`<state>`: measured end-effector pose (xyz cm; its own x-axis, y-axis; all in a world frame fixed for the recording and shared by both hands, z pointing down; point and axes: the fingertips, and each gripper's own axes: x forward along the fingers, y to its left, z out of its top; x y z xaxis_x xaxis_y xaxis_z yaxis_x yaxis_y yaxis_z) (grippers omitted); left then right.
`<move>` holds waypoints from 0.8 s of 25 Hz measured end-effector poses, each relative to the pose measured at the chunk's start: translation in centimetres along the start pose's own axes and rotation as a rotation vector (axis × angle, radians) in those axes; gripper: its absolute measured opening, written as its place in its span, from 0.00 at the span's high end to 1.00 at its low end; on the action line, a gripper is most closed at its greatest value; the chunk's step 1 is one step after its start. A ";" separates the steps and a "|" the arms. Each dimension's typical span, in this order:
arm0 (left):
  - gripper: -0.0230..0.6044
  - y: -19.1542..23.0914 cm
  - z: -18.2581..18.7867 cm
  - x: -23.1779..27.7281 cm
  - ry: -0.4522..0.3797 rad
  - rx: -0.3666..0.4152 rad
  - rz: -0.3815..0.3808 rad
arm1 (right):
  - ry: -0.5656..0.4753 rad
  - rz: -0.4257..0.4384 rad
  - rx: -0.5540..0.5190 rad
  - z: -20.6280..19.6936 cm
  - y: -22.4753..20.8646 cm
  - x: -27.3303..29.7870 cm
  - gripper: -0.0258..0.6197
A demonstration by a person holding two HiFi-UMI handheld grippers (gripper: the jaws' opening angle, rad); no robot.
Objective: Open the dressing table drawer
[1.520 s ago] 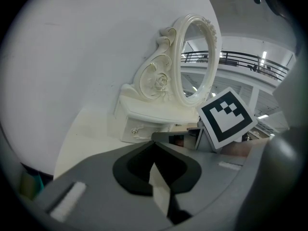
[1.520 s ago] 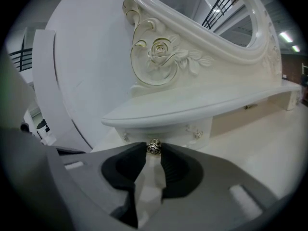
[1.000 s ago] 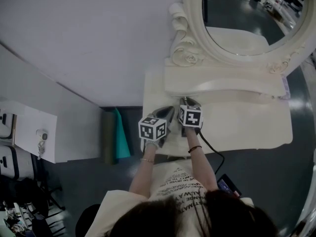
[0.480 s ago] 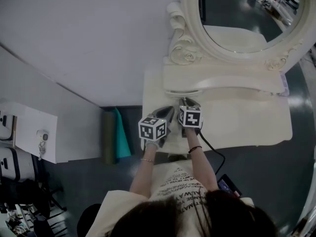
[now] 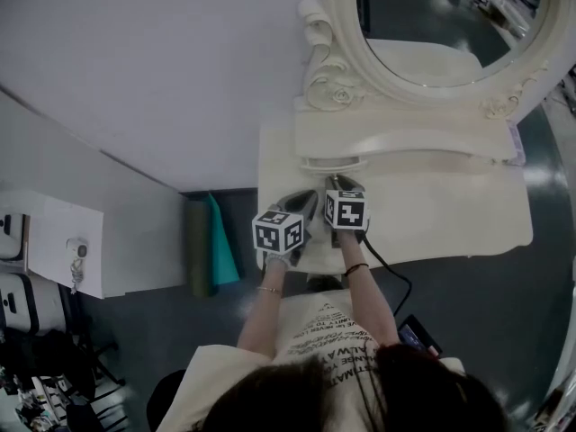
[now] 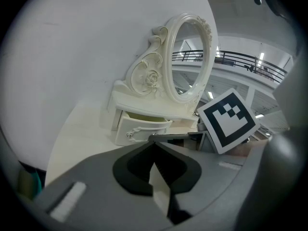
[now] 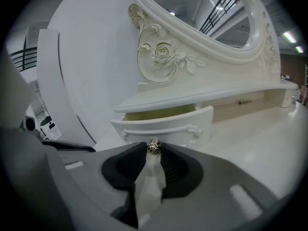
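The right gripper (image 7: 154, 150) has its 2 jaws pinched on the small metal knob (image 7: 154, 146) at the front of the drawer (image 7: 163, 126), with the knob right between the jaw tips. The left gripper (image 6: 154, 141) has its jaws pressed together at the tips with nothing between them. It hangs just beside the right gripper, over the dressing table top (image 5: 432, 219). The drawer sits under the left end of the curved shelf (image 7: 202, 96) and stands partly pulled out, its yellowish inside showing along the top edge. Above the shelf are a carved rose (image 7: 163, 53) and the oval mirror (image 5: 432, 25), against a white wall (image 5: 162, 61).
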<state>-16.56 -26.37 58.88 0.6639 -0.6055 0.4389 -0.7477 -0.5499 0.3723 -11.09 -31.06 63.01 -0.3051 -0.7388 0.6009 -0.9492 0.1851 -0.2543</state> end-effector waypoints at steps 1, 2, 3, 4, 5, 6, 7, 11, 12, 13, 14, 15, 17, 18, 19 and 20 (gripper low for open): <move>0.96 -0.1 -0.1 0.0 0.001 0.000 -0.001 | 0.001 0.000 0.000 -0.1 0.0 -0.1 0.80; 0.96 -0.1 -0.1 0.0 0.002 0.000 -0.003 | 0.001 0.000 0.001 -0.2 0.0 -0.1 0.80; 0.96 -0.2 -0.2 0.0 0.003 0.001 -0.004 | 0.002 0.001 0.001 -0.3 0.0 -0.2 0.80; 0.96 -0.2 -0.2 0.0 0.004 0.001 -0.005 | 0.003 0.001 0.002 -0.3 0.0 -0.3 0.80; 0.96 -0.3 -0.3 0.0 0.005 0.001 -0.006 | 0.003 0.002 0.003 -0.3 0.0 -0.4 0.80; 0.96 -0.3 -0.4 0.0 0.007 0.001 -0.007 | 0.004 0.002 0.003 -0.4 0.0 -0.4 0.80; 0.96 -0.3 -0.5 -0.1 0.010 0.001 -0.008 | 0.004 0.002 0.004 -0.5 0.0 -0.5 0.80; 0.96 -0.5 -0.8 -0.3 0.016 0.004 -0.008 | 0.004 -0.001 0.003 -0.8 0.0 -0.8 0.80; 0.96 -0.5 -0.9 -0.3 0.016 0.005 -0.008 | 0.005 -0.002 0.002 -0.8 0.0 -0.9 0.80; 0.96 -0.5 -0.9 -0.4 0.016 0.005 -0.008 | 0.005 -0.002 0.002 -0.9 0.0 -1.0 0.80; 0.96 -0.6 -0.9 -0.5 0.016 0.005 -0.009 | 0.004 -0.002 0.002 -0.9 0.0 -1.1 0.80; 0.96 -0.6 -0.9 -0.5 0.017 0.006 -0.010 | 0.003 -0.002 0.003 -1.0 0.0 -1.1 0.80; 0.96 -0.7 -1.0 -0.5 0.017 0.007 -0.012 | 0.003 -0.004 0.002 -1.1 0.0 -1.2 0.80; 0.96 -0.7 -1.0 -0.6 0.017 0.008 -0.013 | 0.003 -0.004 0.002 -1.1 0.0 -1.2 0.80; 0.96 -0.8 -1.1 -0.6 0.017 0.008 -0.012 | 0.003 -0.004 0.002 -1.2 0.1 -1.3 0.80; 0.96 -0.8 -1.2 -0.7 0.016 0.007 -0.012 | 0.004 -0.005 0.002 -1.3 0.1 -1.4 0.80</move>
<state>-16.45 -24.84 59.23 0.6721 -0.5898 0.4478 -0.7398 -0.5609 0.3717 -10.88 -29.15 63.14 -0.3008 -0.7373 0.6049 -0.9505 0.1803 -0.2530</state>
